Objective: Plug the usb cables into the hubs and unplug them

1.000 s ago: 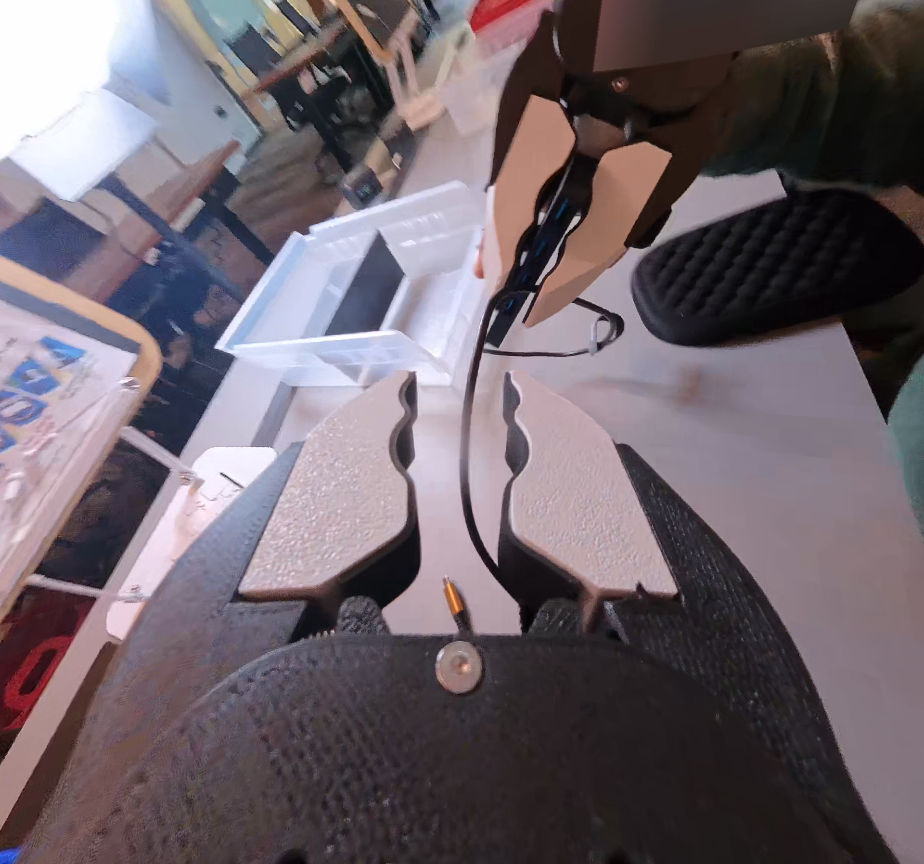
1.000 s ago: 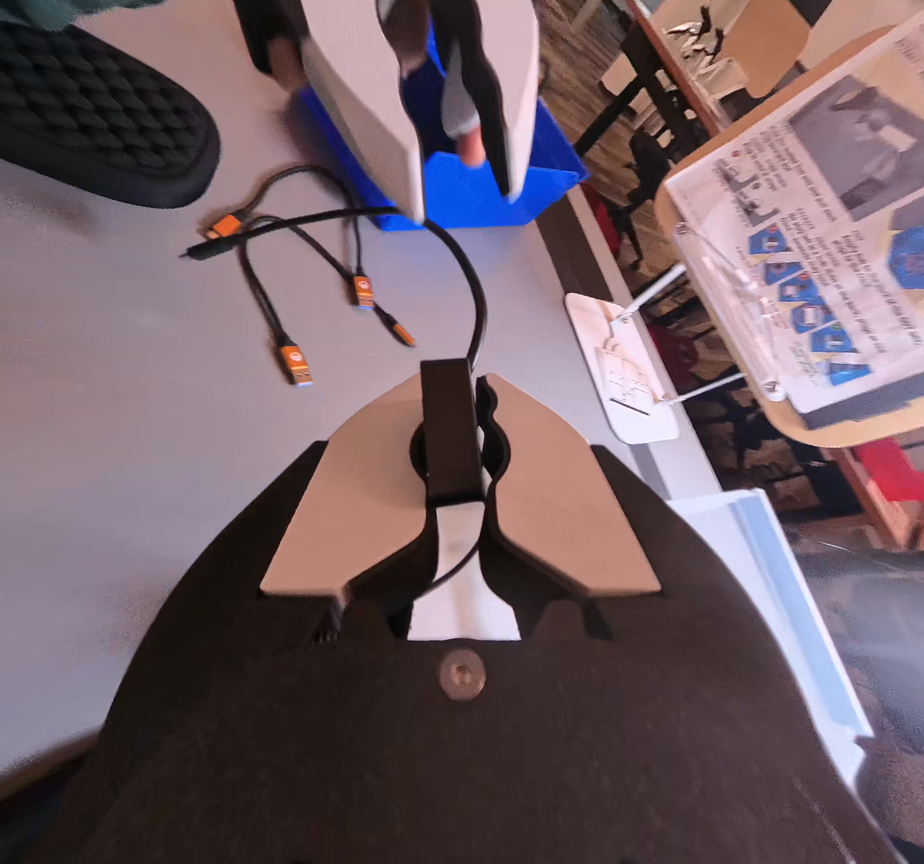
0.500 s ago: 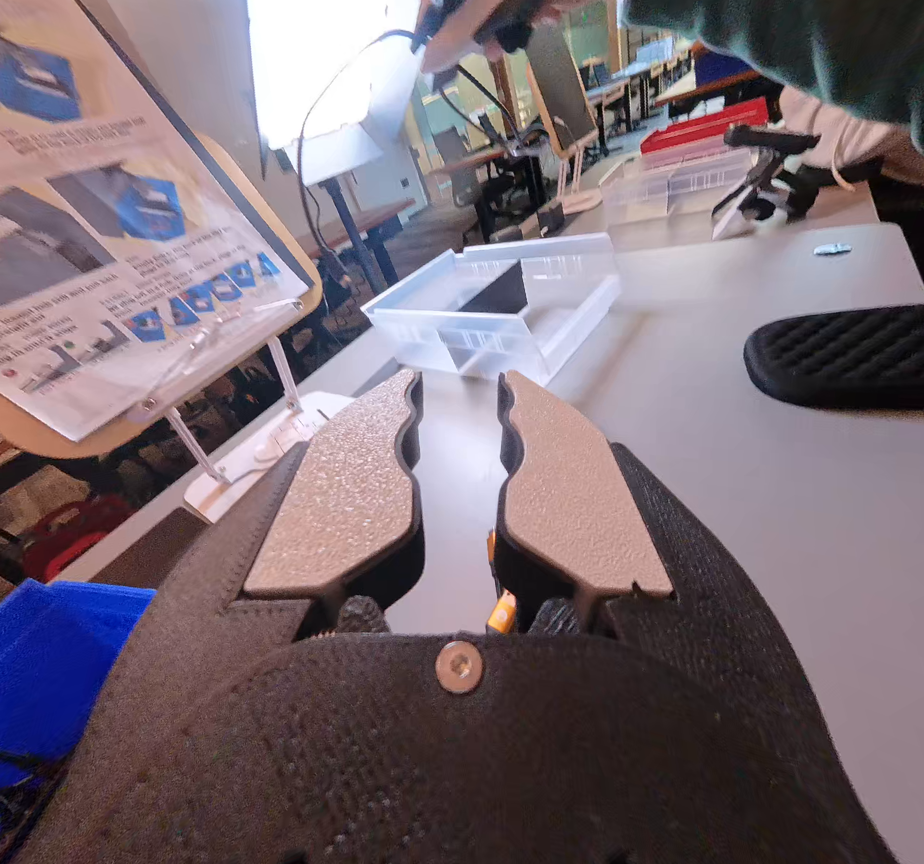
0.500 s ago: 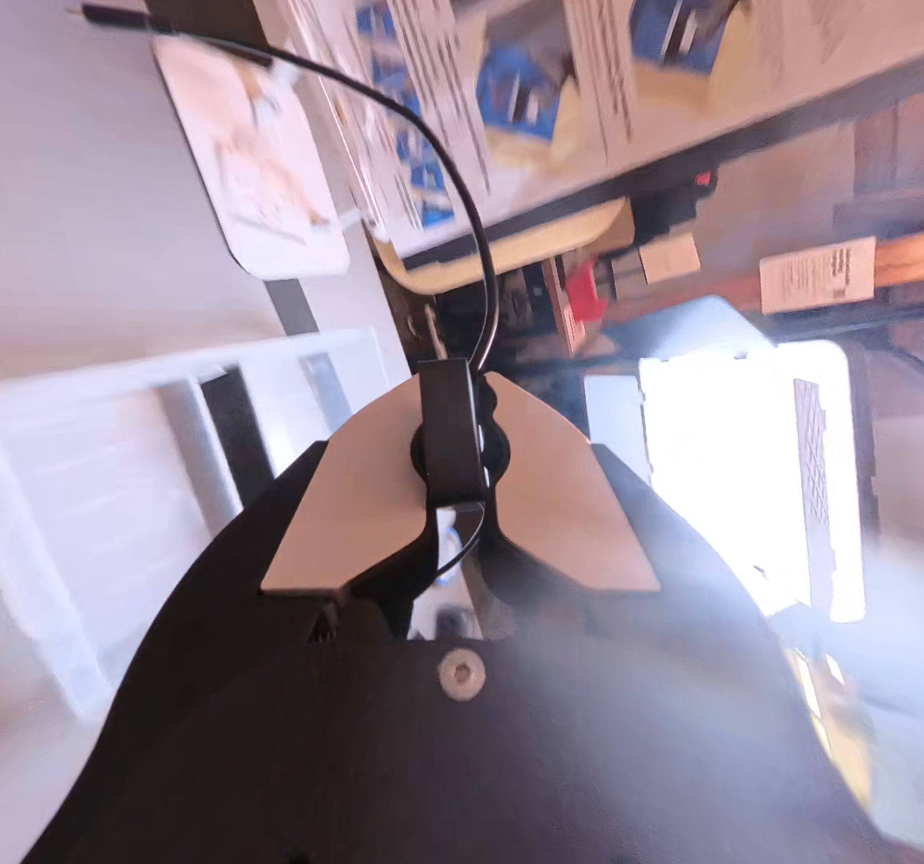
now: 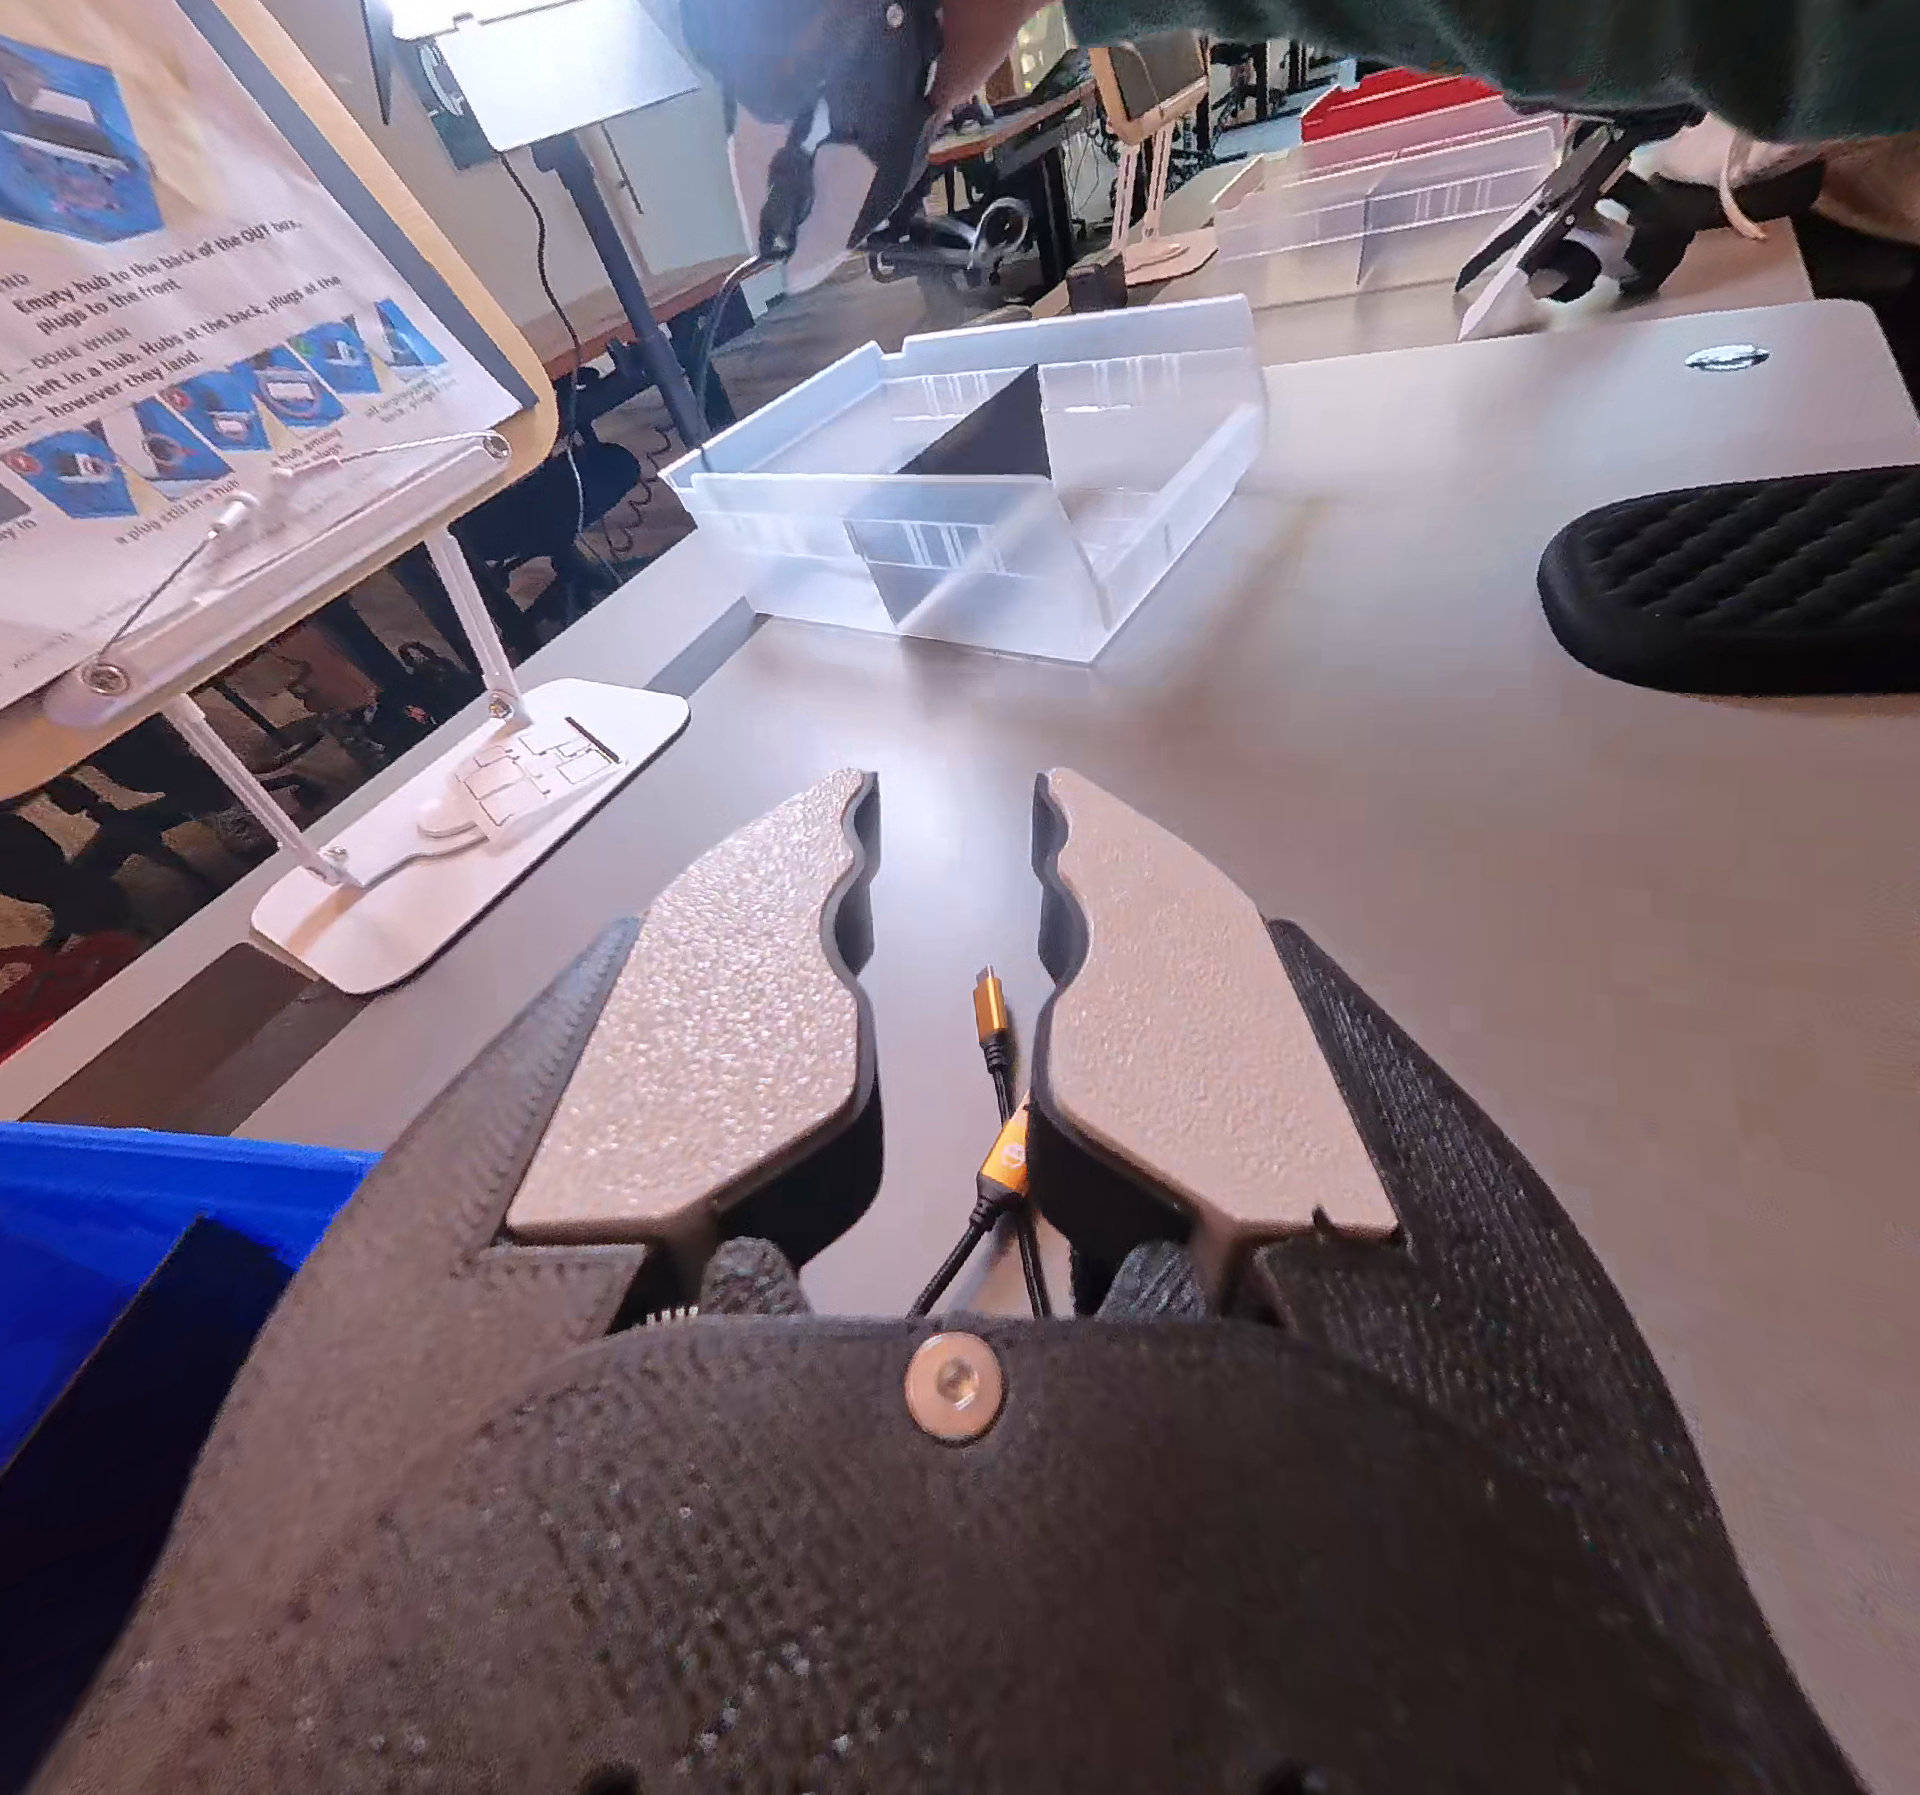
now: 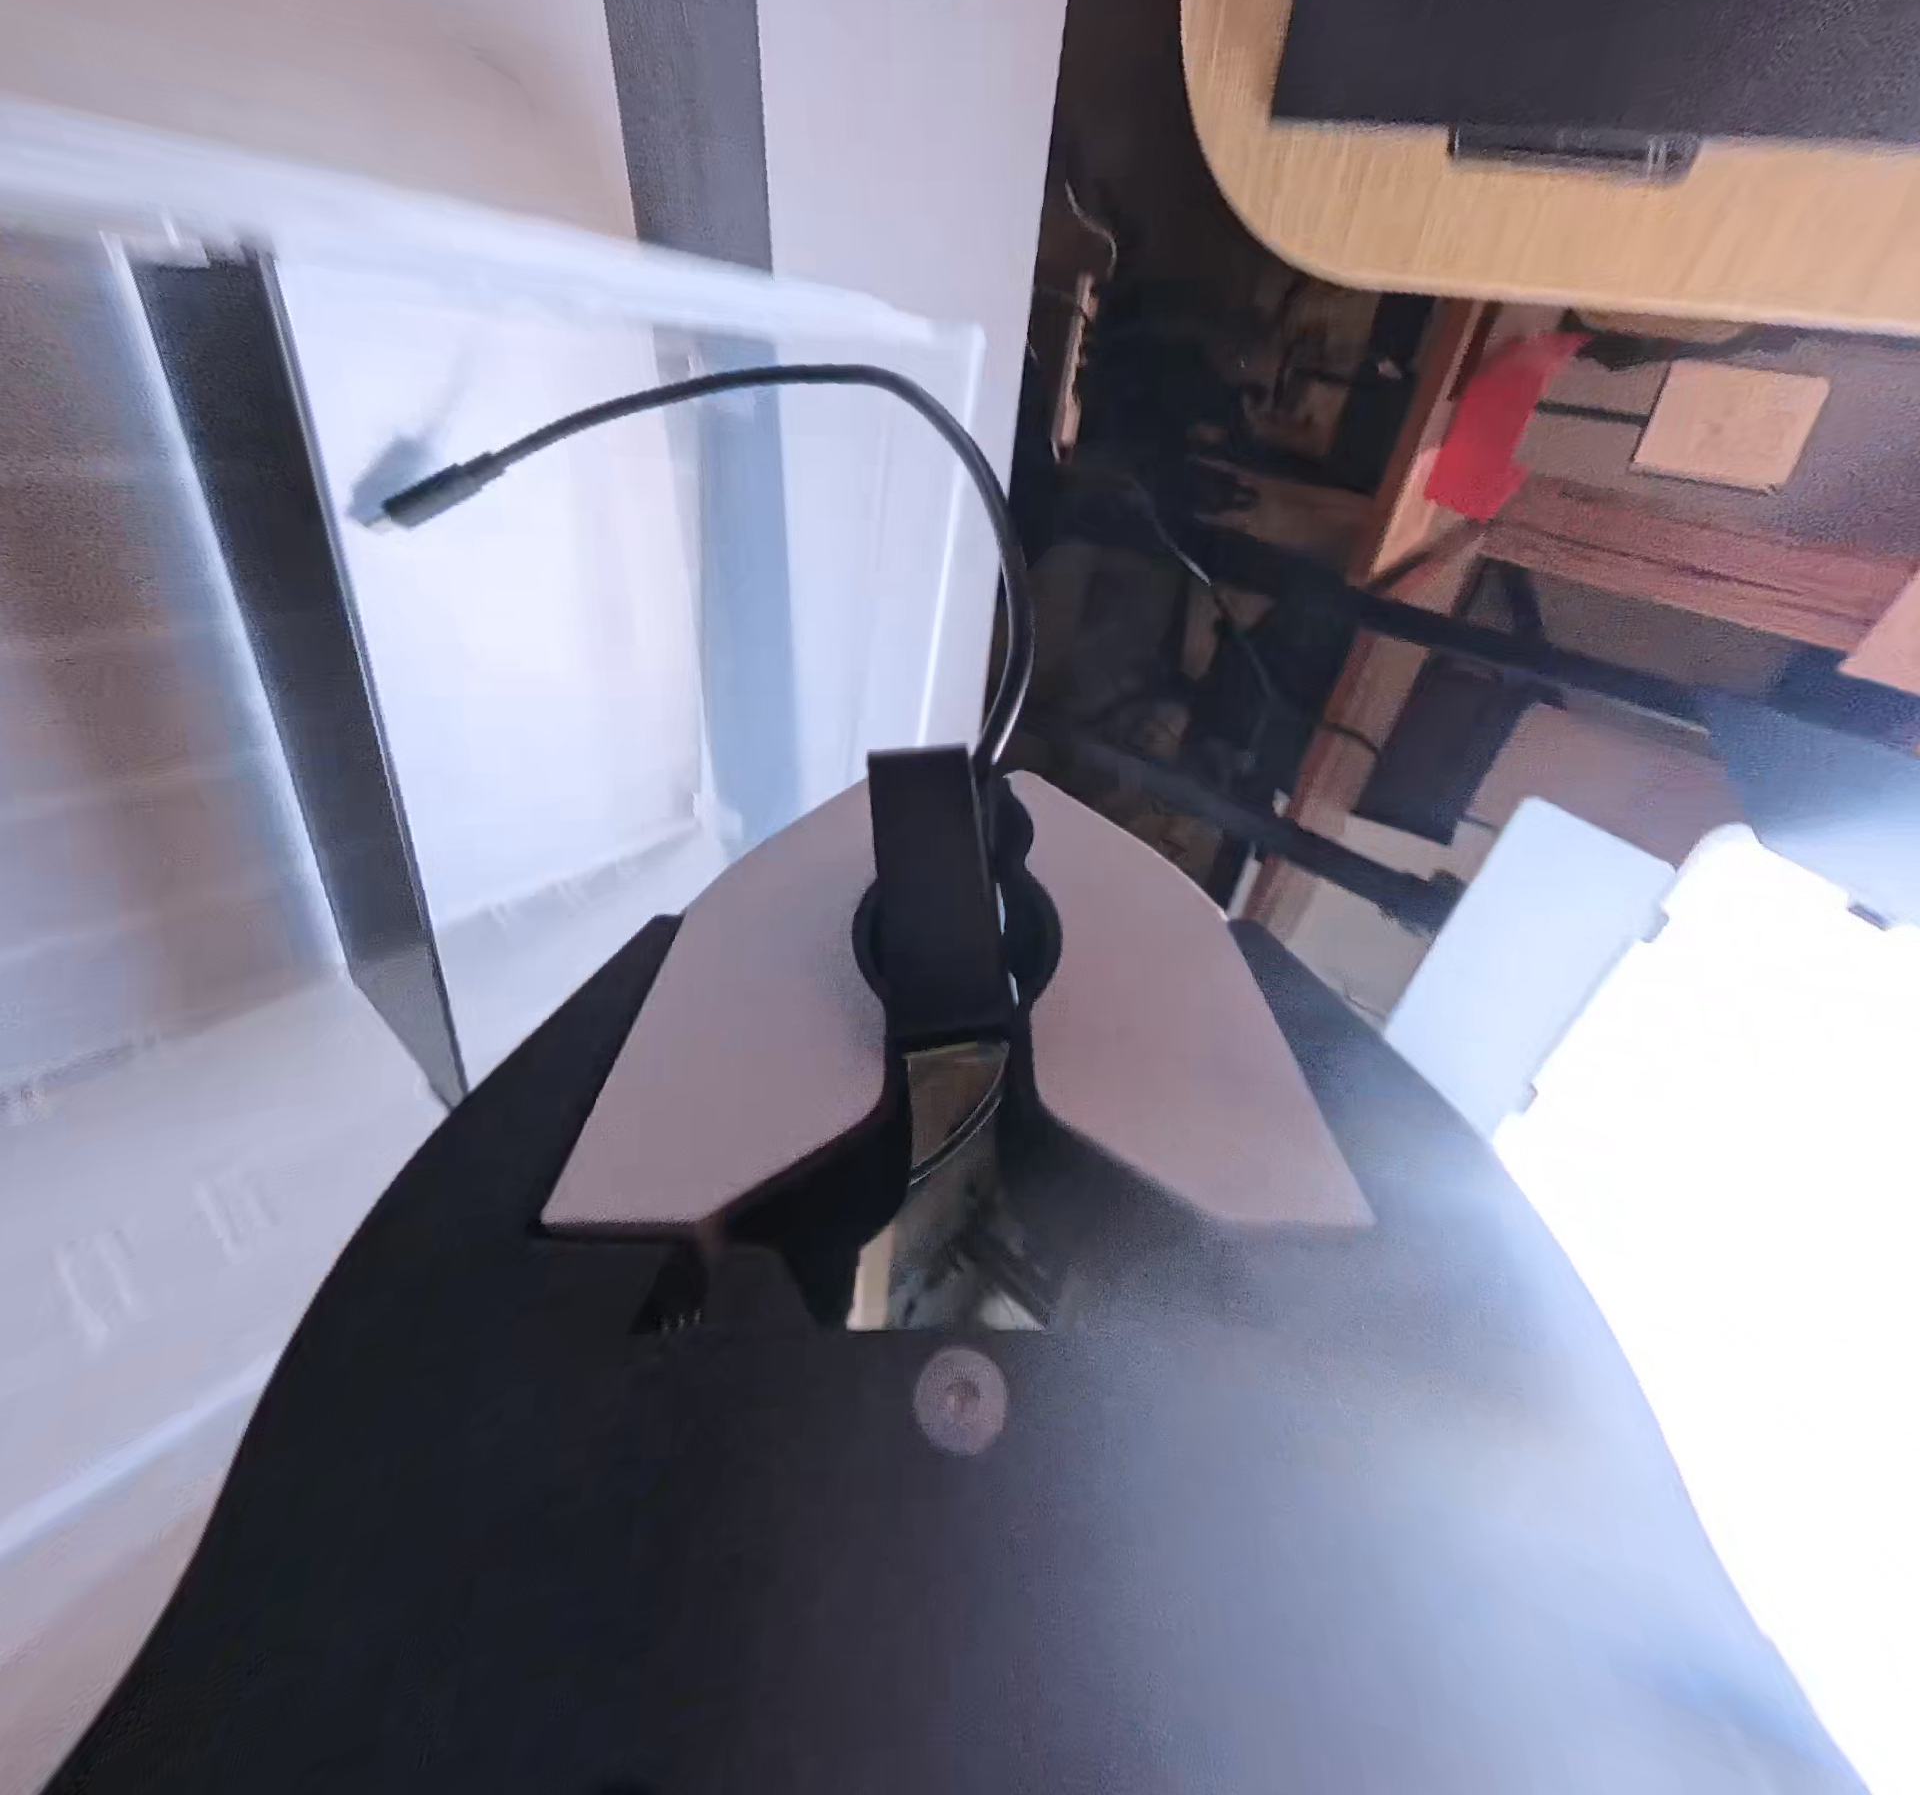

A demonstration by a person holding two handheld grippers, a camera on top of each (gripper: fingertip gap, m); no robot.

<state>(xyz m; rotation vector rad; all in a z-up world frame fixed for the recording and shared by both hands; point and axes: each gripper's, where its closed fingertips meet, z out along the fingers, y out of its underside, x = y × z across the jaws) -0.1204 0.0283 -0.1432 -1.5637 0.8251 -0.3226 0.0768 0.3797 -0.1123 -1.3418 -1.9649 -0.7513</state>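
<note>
The left gripper (image 5: 956,872) is held low over the grey worktop (image 5: 1455,914) with its jaws apart and nothing between the pads. Just under the gap an orange-ended USB cable (image 5: 989,1007) is seen lying on the worktop, its small plug pointing away, with a second orange plug (image 5: 1006,1155) close against the right-hand finger. Further out, a clear plastic bin (image 5: 1143,498) with a dark divider is set on the worktop, a white document stand (image 5: 468,841) is placed to the left, and a blue bin (image 5: 104,1205) is glimpsed at the lower left edge.

The right gripper (image 6: 940,872) is clamped on a black USB hub (image 6: 928,914), which is held upright between the pads; its short black lead (image 6: 914,415) is curved up and over, with the plug hanging free in the air. The clear plastic bin is passed beneath it, though this view is blurred and the height above the bin cannot be told.

No cable is seen seated in the hub, so it is judged that the hub is finished with and is being carried to the bin, while the loose cables are left to be gathered.
</note>
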